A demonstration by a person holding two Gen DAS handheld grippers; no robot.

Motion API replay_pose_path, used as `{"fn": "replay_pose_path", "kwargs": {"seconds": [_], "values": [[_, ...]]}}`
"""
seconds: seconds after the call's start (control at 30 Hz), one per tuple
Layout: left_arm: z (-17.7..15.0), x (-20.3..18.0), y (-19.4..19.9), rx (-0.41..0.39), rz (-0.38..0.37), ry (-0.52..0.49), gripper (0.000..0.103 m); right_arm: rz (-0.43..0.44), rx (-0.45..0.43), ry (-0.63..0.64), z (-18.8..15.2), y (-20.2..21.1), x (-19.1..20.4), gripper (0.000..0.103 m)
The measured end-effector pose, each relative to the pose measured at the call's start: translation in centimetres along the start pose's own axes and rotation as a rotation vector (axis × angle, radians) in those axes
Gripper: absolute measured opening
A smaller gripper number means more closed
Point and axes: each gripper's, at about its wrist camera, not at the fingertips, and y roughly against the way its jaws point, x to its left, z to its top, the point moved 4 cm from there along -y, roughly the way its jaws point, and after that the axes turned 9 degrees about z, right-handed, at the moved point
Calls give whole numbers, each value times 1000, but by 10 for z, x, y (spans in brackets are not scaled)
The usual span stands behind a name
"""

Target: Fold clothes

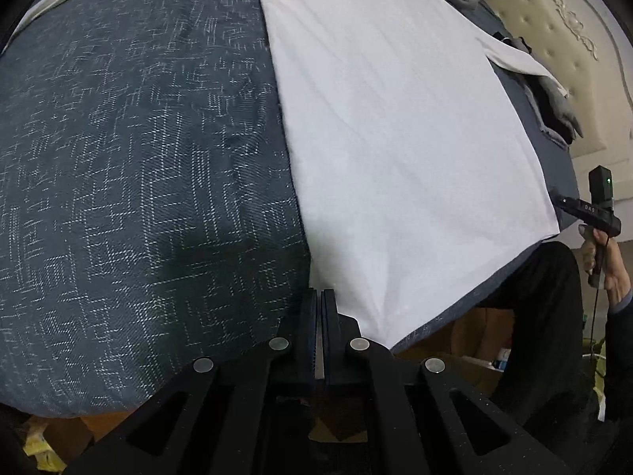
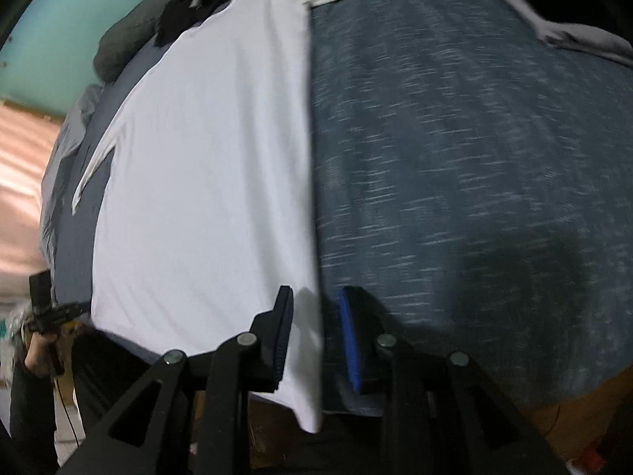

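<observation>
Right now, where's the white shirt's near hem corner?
In the right wrist view, the white shirt corner overhangs the blue bedspread edge, between the open right gripper fingers.

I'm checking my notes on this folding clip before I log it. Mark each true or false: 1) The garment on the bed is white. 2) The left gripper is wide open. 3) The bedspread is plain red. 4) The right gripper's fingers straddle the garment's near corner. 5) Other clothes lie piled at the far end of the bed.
1) True: the garment is white.
2) False: the left gripper has its fingers pressed together.
3) False: the bedspread is dark blue with a white woven pattern.
4) True: the right gripper is open, with the corner between its fingers.
5) True: grey and dark clothes sit there.
</observation>
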Motion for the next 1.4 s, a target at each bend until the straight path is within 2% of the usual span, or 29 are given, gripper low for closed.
{"fn": "replay_pose_path", "kwargs": {"seconds": [0.03,0.07,0.1,0.27,0.4,0.57,0.7,0.83,0.87,0.9,0.93,0.97,1.1,1.2,1.23,1.4], "values": [[0,0,-1,1,0,-2,2,-7,9,9,0,-3,2,14],[0,-1,-2,3,1,-6,2,-20,15,6,1,-5,1,5],[0,-1,-1,0,1,-9,1,-33,17,4,1,-7,1,3],[-2,-1,4,-14,2,-20,0,-42,-59,6,4,13,1,2],[-4,6,7,-14,16,-14,0,-89,-53,44,2,9,6,2],[-5,12,7,-25,12,5,0,-107,-9,51,-5,5,-8,2],[-4,9,14,-44,-4,1,0,-105,-33,39,-15,22,-6,6],[2,4,19,-57,-9,-9,0,-66,-15,42,-27,33,-2,8],[3,3,20,-60,-11,-11,0,-46,-17,30,-26,35,-2,13],[4,2,20,-59,-13,-11,0,-27,-17,19,-26,37,-2,25],[5,1,20,-58,-16,-11,0,-15,-9,19,-27,34,1,30],[6,0,19,-56,-15,-13,0,-16,9,28,-28,30,2,32],[35,-20,1,-41,-12,-11,0,-46,56,69,-34,15,6,30],[38,-23,-2,-39,-22,-10,0,-76,76,125,-39,11,15,25],[27,-18,2,-37,-23,-11,0,-79,74,138,-39,11,18,24],[29,-16,0,-40,-19,21,0,-90,54,165,-40,22,24,24]]}}
